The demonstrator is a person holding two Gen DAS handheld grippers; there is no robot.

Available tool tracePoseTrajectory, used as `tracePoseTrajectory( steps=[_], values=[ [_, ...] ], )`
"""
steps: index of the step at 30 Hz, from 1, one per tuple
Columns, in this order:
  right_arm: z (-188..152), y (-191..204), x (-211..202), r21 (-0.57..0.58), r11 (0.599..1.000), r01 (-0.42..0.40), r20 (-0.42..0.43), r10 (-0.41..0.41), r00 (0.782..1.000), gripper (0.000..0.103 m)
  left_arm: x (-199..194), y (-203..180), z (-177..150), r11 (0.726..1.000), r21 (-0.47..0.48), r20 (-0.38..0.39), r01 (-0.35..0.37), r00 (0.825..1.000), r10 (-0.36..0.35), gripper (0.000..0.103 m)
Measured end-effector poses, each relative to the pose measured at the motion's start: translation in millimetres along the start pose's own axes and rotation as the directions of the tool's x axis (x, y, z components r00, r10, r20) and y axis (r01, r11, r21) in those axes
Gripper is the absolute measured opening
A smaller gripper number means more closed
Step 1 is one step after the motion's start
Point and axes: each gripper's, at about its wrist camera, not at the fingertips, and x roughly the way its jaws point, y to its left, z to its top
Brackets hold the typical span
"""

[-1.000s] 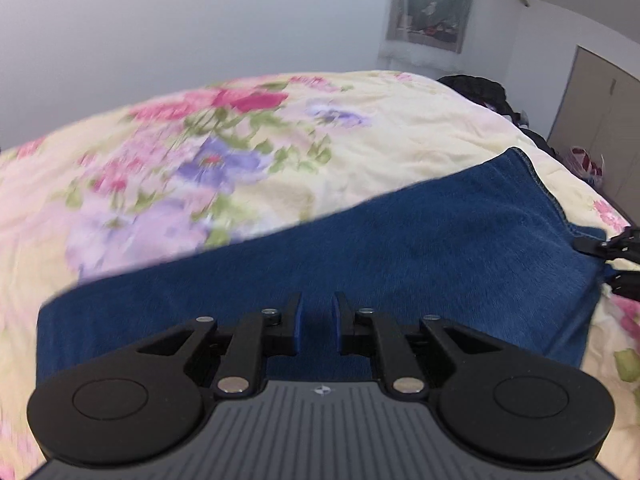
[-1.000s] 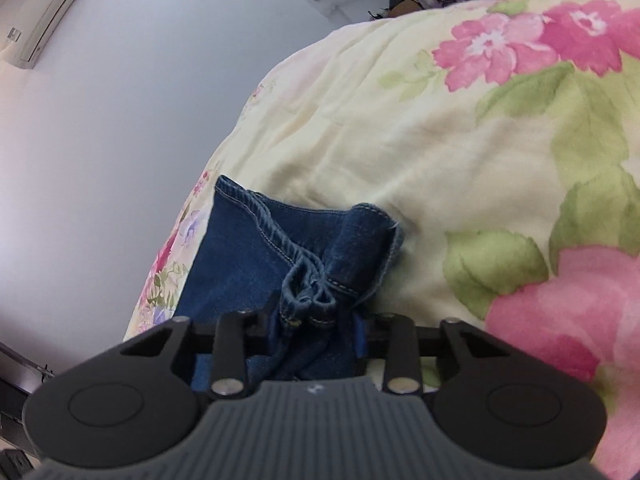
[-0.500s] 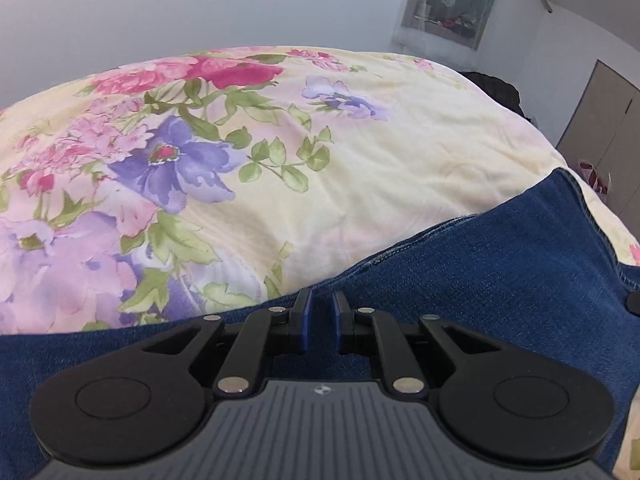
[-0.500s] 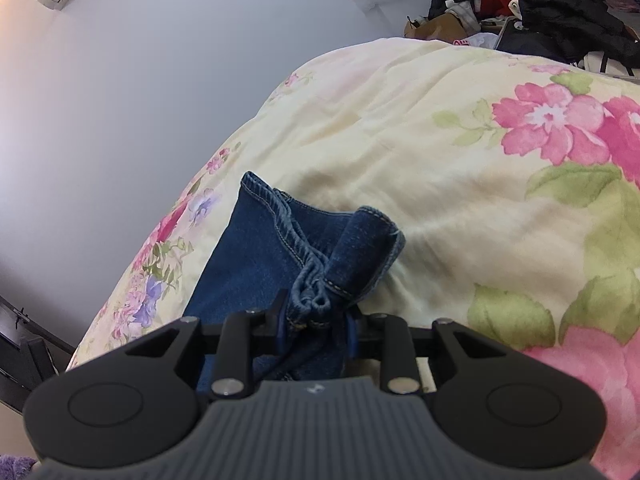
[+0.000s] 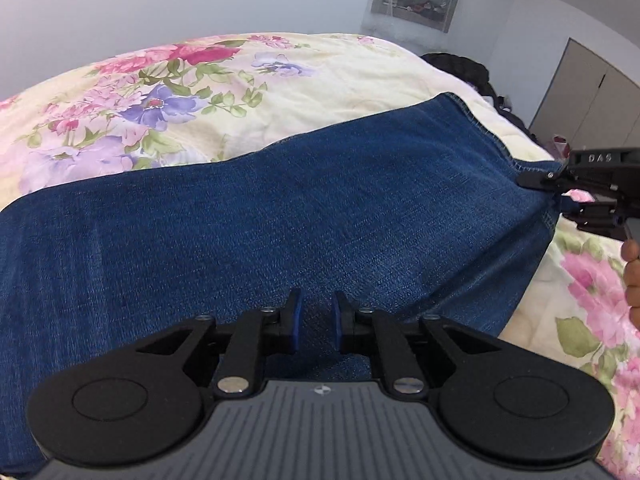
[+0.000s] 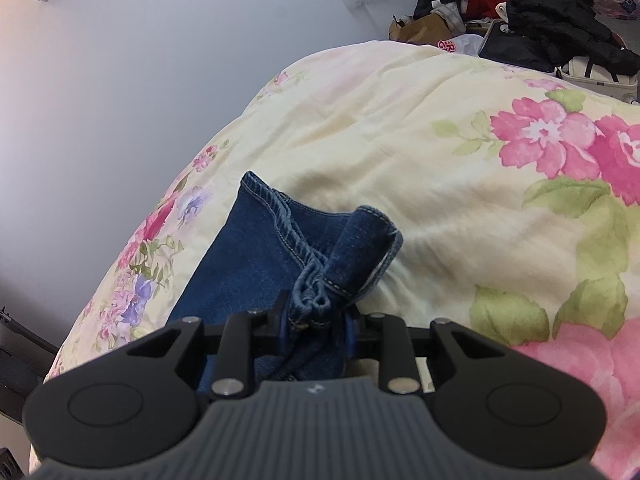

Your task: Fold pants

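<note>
The blue denim pants (image 5: 304, 216) lie stretched across a floral bedspread (image 5: 200, 92). My left gripper (image 5: 316, 322) is shut on the near edge of the denim, its blue pads close together with cloth between them. My right gripper (image 6: 314, 320) is shut on the bunched hem of the pants (image 6: 280, 252), with stitched folds sticking out past the fingers. The right gripper also shows in the left wrist view (image 5: 560, 192) at the far right corner of the pants.
The bedspread (image 6: 460, 184) fills most of the right wrist view. A pile of dark clothes and bags (image 6: 520, 20) lies beyond the bed. A plain wall (image 5: 180, 0) and a closet door (image 5: 592, 96) stand behind it.
The left wrist view has pulled back over the pants, so more denim shows than half a second ago. The right gripper keeps its hold on the hem and has shifted slightly.
</note>
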Motion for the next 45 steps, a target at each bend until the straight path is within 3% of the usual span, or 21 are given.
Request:
tracePoseTrajectory(
  steps=[5,10,14,19,27,31,38,42,45],
  values=[
    [-2,1,1,-0.015,1.0,0.006,-0.009,-0.006,1.0,0.021,22,-10,-1,0.998,0.049,-0.049,-0.03,0.998,0.032,0.014],
    [0,0,1,0.007,1.0,0.007,-0.012,-0.007,1.0,0.021,-4,-5,-7,0.999,-0.013,-0.018,0.032,0.999,-0.032,0.014],
    [0,3,1,0.004,1.0,0.016,-0.006,-0.016,1.0,0.021,-18,-21,-29,0.997,0.005,-0.027,0.071,0.997,-0.07,0.013],
    [-2,3,-1,0.022,1.0,0.018,-0.004,-0.018,1.0,0.021,-28,-37,-49,0.999,0.012,-0.009,0.041,0.999,-0.041,0.011],
    [-2,16,-15,-0.053,0.998,-0.016,0.04,0.018,0.999,0.018,-29,-39,-59,0.997,-0.029,-0.034,0.077,0.996,-0.078,0.01],
    [-3,42,-34,-0.144,0.987,-0.063,0.073,0.075,0.995,0.017,-25,-32,-63,0.991,-0.073,-0.037,0.107,0.993,-0.11,0.01],
    [-12,99,-70,-0.289,0.956,-0.058,0.115,0.094,0.989,0.017,-43,-16,-72,0.978,-0.121,-0.039,0.168,0.984,-0.174,0.01],
    [-28,142,-92,-0.396,0.918,-0.024,0.159,0.095,0.983,0.017,-76,-1,-82,0.976,-0.085,-0.02,0.199,0.979,-0.201,0.011],
    [-44,180,-105,-0.488,0.873,-0.002,0.176,0.101,0.979,0.017,-111,21,-88,0.984,-0.05,0.032,0.17,0.985,-0.168,0.011]
  ],
)
